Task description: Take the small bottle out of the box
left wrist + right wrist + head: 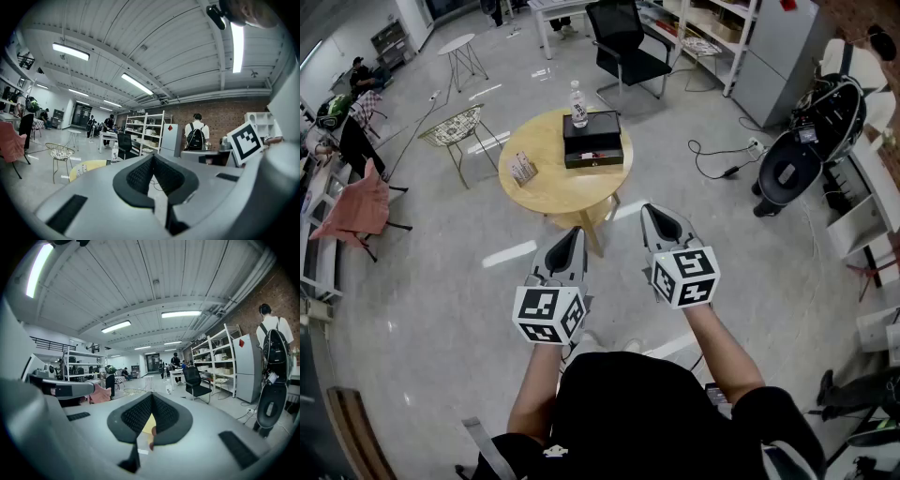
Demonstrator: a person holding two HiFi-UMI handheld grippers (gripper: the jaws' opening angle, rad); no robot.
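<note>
Round bench (546, 192) sits well ahead of the person, open floor on the near side. A wire chair (455, 129) is left of it and an office chair (623, 42) behind. The small bottle (577, 103) stands upright at the far left corner of the black box (593, 145). The left tongs (574, 234) and right tongs (652, 214) are both closed tight, nothing in them.

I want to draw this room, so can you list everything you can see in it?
table: one, yellow, round, middle of the floor
box: one, black, on the table's far side
bottle: one, clear, upright at the box's far edge
small packet: one, pale, on the table's left part
office chair: one, black, beyond the table
wire chair: one, pale, left of the table
side table: one, white, far left
cabinet: one, grey, far right
left gripper: one, grey, jaws shut, empty, short of the table
right gripper: one, grey, jaws shut, empty, beside the left one
</note>
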